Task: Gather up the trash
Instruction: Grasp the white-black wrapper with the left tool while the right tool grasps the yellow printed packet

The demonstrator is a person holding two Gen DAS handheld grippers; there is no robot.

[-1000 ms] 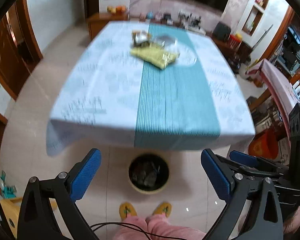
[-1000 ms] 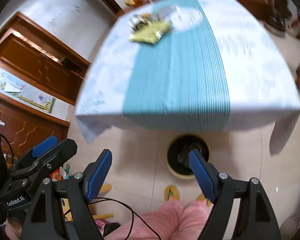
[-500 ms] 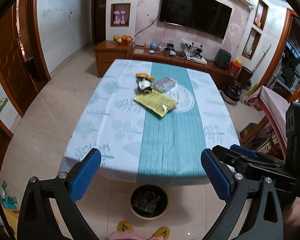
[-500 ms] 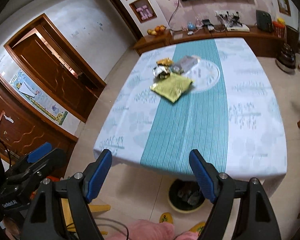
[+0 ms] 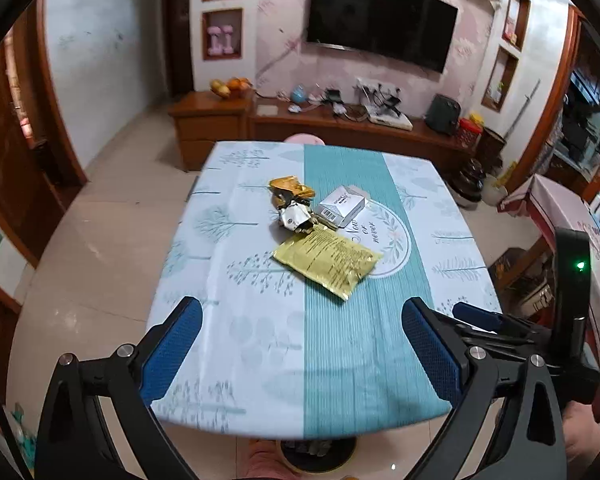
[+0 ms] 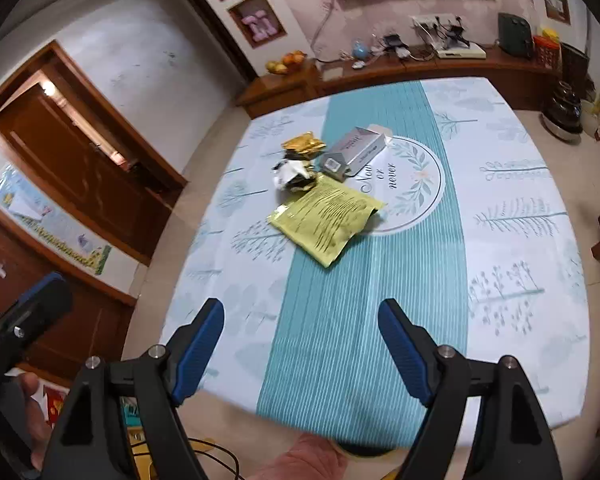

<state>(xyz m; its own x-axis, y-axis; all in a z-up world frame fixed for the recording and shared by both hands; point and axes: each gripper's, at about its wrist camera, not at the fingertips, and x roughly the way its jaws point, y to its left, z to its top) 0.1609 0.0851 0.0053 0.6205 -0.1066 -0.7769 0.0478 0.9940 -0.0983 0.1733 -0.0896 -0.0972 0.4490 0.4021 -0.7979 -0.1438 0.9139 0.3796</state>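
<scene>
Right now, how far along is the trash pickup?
Nothing from the table is collected yet. Both grippers, left and right, are open and hold nothing. The yellow packet, white box, silver wrapper and orange wrapper all lie on the table. The bin under its near edge holds something.

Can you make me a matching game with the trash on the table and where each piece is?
Things:
1. yellow packet
2. white box
3. gold wrapper
4. silver wrapper

Places:
A. farthest from the fingers, on the white part of the cloth
B. nearest the fingers, lying across the edge of the teal stripe
C. on the teal stripe, by the round leafy print
D. in the middle of the pile, between the gold wrapper and the yellow packet

Pairs: 1-B, 2-C, 3-A, 4-D
</scene>
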